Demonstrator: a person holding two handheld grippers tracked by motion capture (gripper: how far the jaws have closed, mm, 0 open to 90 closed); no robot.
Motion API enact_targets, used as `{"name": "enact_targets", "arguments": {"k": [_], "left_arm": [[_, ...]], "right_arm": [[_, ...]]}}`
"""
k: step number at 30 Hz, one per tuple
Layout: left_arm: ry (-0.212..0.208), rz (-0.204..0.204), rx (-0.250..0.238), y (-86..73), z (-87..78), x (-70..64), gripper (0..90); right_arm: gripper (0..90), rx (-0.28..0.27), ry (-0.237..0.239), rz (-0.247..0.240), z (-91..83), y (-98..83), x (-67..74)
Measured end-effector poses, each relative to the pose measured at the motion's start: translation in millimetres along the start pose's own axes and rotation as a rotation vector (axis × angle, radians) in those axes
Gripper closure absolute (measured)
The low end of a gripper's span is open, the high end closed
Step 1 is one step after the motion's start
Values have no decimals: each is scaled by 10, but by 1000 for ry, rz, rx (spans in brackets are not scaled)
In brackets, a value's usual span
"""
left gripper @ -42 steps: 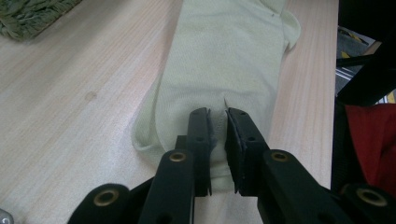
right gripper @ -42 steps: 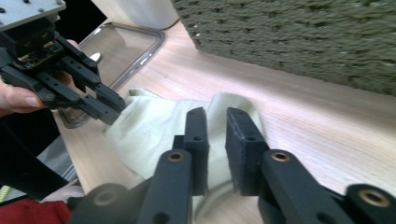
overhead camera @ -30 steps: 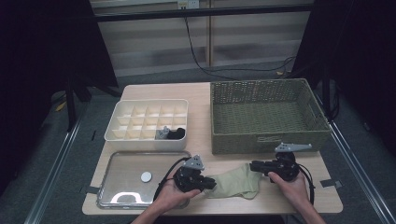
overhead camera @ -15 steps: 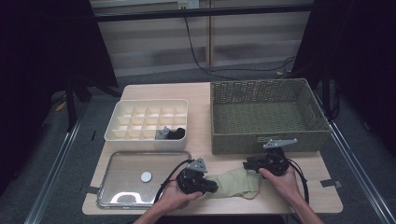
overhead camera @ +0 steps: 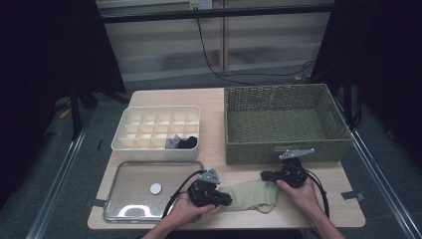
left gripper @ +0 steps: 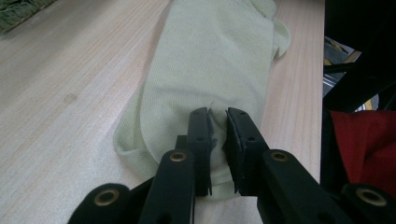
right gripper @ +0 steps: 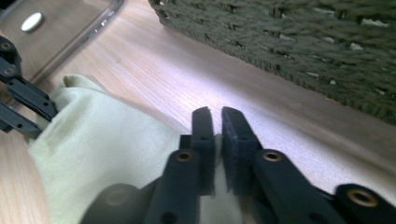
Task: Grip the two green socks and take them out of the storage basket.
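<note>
Now the left gripper [left gripper: 218, 116] pinches a fold at one end of the pale green cloth [overhead camera: 251, 195]. At the other end, the right gripper [right gripper: 214, 114] has just closed its jaws on the cloth's edge. It lies flat on the wooden table [overhead camera: 214, 152], in front of the wicker basket [overhead camera: 283, 149]. Beyond, the room is dark.

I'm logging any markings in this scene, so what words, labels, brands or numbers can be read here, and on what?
No text can be read.
Wicker basket: a small tag on its front wall, too small to read.
Tray, divided box, pale sock: no marking shows.
</note>
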State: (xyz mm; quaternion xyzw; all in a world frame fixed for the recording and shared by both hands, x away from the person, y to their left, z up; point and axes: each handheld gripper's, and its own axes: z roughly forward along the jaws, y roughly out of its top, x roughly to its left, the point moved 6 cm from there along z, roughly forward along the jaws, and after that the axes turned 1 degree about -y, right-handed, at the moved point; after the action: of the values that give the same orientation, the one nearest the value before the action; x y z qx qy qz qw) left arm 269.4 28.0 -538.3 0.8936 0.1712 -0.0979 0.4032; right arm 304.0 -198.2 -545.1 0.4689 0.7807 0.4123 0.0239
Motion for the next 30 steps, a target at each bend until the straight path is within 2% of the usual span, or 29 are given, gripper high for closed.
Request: {"name": "enact_targets", "arguments": {"k": [4,8,9,13,14,17,24,30], "left_arm": [[6,6,17,-3,-20,3,792],[-4,-8,-15,13,-22,-9,781],[6,0,-6,16,-40,-4,777],[-18,-15,-55,52,-87,-15,763],[-6,-10,-45,49,-107,-7,751],[-3,-18,-54,48,-118,-9,734],[-30,13,-37,22,-127,-92,758],[-29,6,-28,-22,-127,-74,769]], "right_arm": [[880,-32,28,11,-53,42,32],[884,-61,57,20,-117,87,70],[885,-65,63,25,-132,94,77],[887,-105,94,27,-208,153,111],[887,-112,99,35,-232,167,128],[887,-136,111,34,-288,206,168],[887,-178,127,27,-360,302,225],[887,-198,138,16,-394,394,278]]}}
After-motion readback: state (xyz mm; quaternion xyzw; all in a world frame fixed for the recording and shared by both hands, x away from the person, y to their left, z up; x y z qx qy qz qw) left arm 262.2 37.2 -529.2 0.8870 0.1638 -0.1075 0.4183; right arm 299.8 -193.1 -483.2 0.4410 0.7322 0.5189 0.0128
